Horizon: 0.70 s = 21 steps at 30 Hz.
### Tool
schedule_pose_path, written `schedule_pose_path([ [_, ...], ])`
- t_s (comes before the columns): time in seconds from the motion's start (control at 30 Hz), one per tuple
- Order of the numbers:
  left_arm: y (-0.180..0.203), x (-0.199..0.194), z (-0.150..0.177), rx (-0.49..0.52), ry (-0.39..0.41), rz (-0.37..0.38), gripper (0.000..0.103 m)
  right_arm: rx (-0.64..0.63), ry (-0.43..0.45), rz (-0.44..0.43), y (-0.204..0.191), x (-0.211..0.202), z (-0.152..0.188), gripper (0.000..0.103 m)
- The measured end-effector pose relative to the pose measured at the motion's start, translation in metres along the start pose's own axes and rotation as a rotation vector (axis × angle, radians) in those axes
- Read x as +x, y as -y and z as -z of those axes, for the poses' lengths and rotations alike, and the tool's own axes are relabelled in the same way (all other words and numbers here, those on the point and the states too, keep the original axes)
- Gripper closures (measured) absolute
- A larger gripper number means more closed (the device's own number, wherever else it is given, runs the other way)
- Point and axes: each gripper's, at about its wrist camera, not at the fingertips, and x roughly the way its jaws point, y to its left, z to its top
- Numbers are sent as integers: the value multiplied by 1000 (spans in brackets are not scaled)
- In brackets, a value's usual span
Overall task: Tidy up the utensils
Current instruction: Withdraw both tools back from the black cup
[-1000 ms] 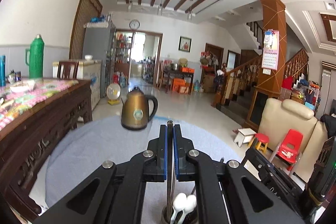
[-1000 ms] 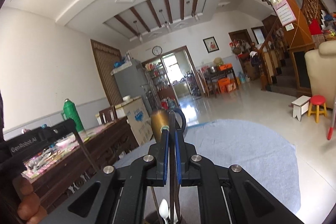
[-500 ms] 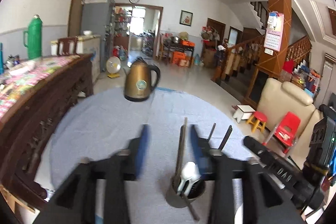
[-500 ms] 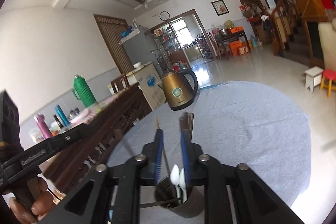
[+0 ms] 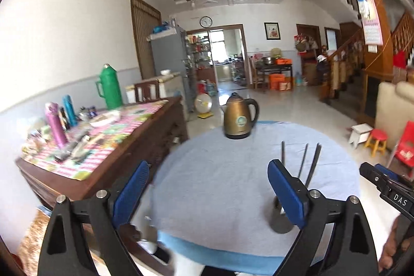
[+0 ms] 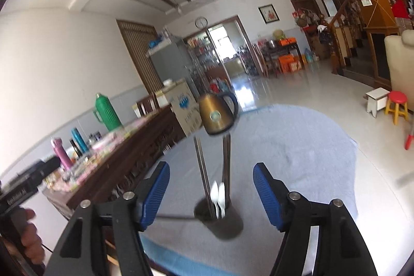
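A dark utensil cup stands on the round table's blue-grey cloth, holding metal chopsticks and white spoons. One thin stick leans out of it to the left. My right gripper is just short of the cup, its jaws opening, nothing pressed between the blue pads. My left gripper is also opening, wide, over bare cloth. In its view the cup sits half hidden behind the right-hand finger, chopsticks rising above it.
A brass kettle stands at the table's far edge. A dark wooden sideboard with flasks and a green thermos runs along the left. A hand holds the other gripper at the left. Stools and a sofa are on the right.
Both grippers were shut on upright metal sticks above the cup; both have let go and opened. The left gripper has swung left, so the cup now lies to its right.
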Motion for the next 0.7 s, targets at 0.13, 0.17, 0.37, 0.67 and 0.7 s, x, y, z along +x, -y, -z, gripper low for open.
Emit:
schedule_pose_path([
  [0.13,-1,-13,9,12,8,-32,6,-43,-59,41,-16,-6,14,32],
  [0.17,-2,-14,10,7,7,-33,5,-54,-62,48,-20,-8,17,32],
  [0.37,-8,-22,17,-16,-3,-69,5,-121,-45,64,-43,-20,23,29],
  [0.67,-16,-22,28,-42,-34,-124,5,-105,-6,150,-53,-23,34,29],
  [0.7,-16,-21,30,-42,-41,-127,4,-109,-3,162,-54,-23,36,29],
])
